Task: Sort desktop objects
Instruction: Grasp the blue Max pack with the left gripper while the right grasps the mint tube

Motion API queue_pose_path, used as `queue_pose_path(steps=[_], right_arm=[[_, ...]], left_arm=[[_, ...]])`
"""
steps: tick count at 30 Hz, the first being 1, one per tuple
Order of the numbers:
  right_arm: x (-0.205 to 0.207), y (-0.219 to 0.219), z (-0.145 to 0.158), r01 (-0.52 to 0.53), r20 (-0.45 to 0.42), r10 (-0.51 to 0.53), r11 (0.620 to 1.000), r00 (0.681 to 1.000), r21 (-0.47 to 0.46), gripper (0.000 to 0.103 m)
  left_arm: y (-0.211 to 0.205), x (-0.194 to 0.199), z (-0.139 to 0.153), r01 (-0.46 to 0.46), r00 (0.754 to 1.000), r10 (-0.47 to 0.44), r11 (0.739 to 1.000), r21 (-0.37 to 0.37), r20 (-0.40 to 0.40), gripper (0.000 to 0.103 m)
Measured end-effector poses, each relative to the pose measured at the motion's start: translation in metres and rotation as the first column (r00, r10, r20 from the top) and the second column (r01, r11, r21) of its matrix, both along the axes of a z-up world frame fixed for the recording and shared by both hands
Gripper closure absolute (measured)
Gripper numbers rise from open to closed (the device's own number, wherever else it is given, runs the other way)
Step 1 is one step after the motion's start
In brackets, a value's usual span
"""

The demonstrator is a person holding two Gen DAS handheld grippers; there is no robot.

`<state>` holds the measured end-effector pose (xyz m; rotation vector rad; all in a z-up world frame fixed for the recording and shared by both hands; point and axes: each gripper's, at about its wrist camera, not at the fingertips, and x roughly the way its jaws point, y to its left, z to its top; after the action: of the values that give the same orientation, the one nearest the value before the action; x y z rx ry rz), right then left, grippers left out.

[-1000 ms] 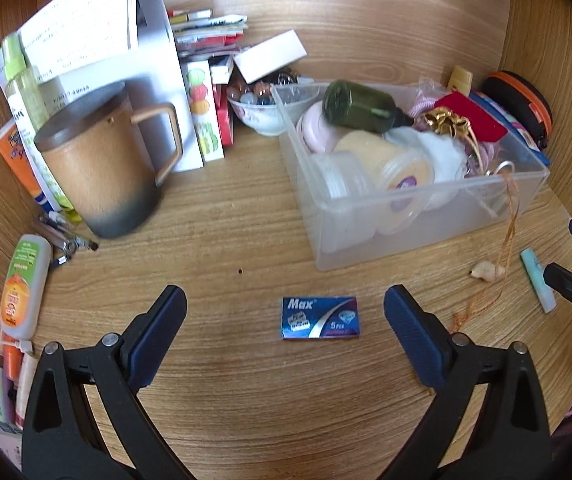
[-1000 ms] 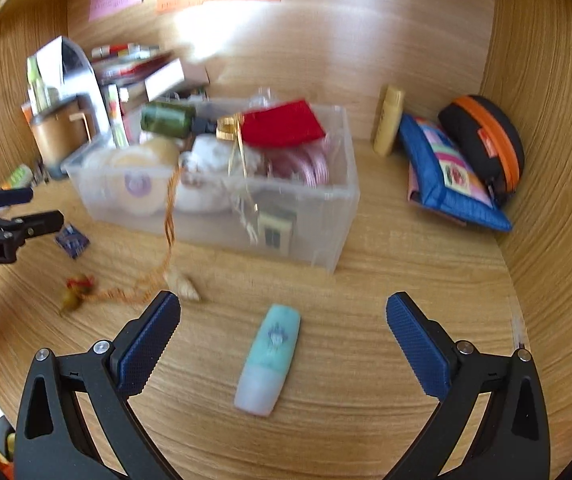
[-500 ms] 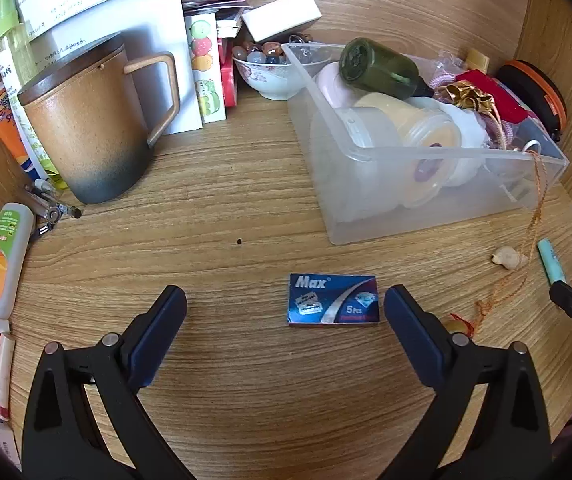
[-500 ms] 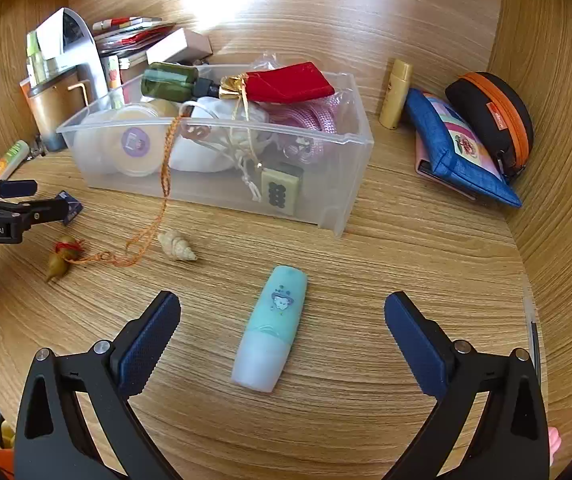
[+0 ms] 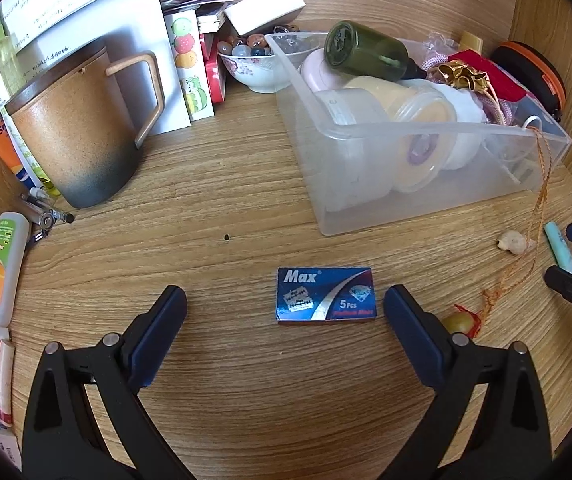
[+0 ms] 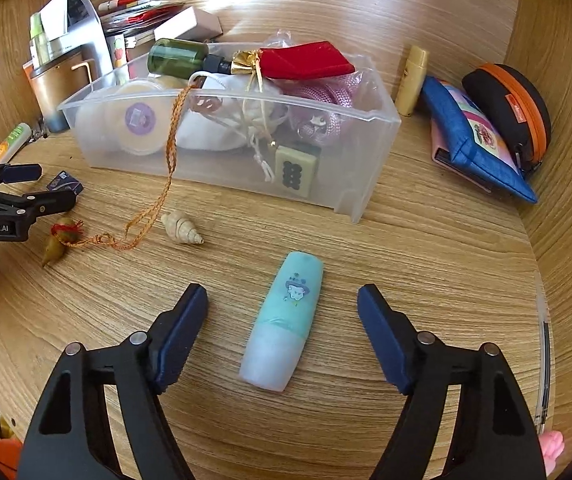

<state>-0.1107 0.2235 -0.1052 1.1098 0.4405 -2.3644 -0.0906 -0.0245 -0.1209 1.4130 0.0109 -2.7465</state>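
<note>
- The teal tube (image 6: 284, 322) lies flat on the table (image 6: 425, 248) in front of the clear bin (image 6: 369, 160), its pale cap end toward the camera, directly between the right gripper (image 6: 282, 306) fingers (image 6: 184, 330), which are closing but have not yet touched it; nothing is held.
- The tube is rounded and smooth. If the pads meet it off-centre or above its widest line, it may roll or squirt out forward, I judge.
- It lies slightly askew to the closing line, so one pad could arrive first and spin it rather than clamp it.
- The blue blade box (image 5: 325, 295) lies flat on the table between the left gripper (image 5: 286, 312) fingers (image 5: 411, 330), which stand wide apart and hold nothing.
- That box is thin and low; pads closing too high would pass over it, and too low would scrape the table.
- The orange cord (image 6: 166, 184) trails from the bin over its front wall to a small charm (image 6: 60, 240) beside the left gripper, with a shell (image 6: 182, 229) nearby. Either gripper lifting carelessly could snag the cord and drag things out of the bin.
- The bin is already heaped, so a dropped item may slide off the pile.
</note>
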Motion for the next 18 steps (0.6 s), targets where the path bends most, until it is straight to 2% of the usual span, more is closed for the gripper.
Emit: queue_pose_path(steps=[4, 11, 18], right_arm=[[-0.0014, 0.0018, -0.0002, -0.001, 0.016, 0.001, 1.0, 1.0, -0.018, 0.029], [-0.0018, 0.0041, -0.0003, -0.01, 0.035, 0.012, 0.999, 0.999, -0.049, 0.04], [-0.0002, 0.0036, -0.0003, -0.023, 0.031, 0.025, 0.998, 0.999, -0.052, 0.046]], left_arm=[[0.0016, 0.002, 0.0001, 0.002, 1.0, -0.002, 1.0, 0.003, -0.006, 0.004], [0.0043, 0.0055, 0.0025, 0.021, 1.0, -0.02, 1.0, 0.017, -0.022, 0.019], [0.0065, 0.0072, 0.003, 0.053, 0.998, -0.052, 0.999, 0.013, -0.033, 0.032]])
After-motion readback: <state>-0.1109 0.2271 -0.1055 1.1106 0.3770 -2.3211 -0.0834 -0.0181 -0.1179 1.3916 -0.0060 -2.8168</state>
